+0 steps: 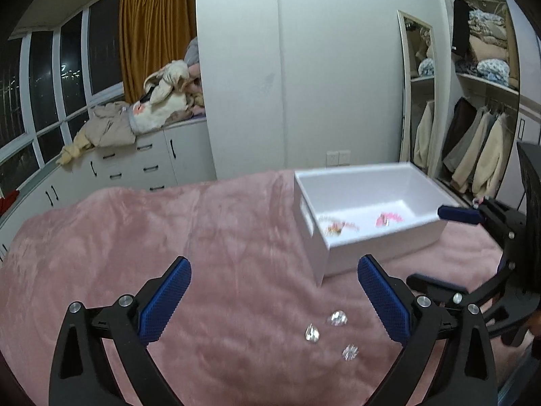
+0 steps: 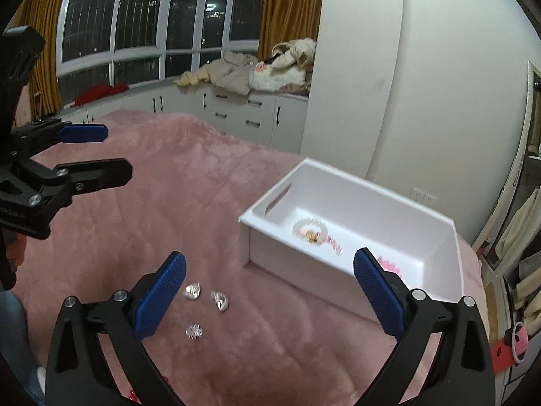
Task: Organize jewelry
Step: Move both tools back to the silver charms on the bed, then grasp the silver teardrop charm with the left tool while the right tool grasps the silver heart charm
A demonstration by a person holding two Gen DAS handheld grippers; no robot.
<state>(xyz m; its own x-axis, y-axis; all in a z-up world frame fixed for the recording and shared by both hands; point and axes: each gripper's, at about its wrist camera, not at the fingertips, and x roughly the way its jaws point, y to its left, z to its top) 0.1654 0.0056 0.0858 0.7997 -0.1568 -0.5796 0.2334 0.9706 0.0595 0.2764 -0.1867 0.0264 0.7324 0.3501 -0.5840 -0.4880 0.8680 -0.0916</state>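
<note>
Both hand-held grippers, left (image 1: 274, 299) and right (image 2: 269, 292), gape empty above 3 clear gems (image 2: 207, 301) on the pink blanket (image 1: 169, 237), beside the white box (image 2: 355, 209).

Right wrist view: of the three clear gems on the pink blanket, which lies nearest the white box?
The teardrop-shaped gem: it is the rightmost, toward the white box. The other upper gem and the snowflake-like one lie further left.
</note>
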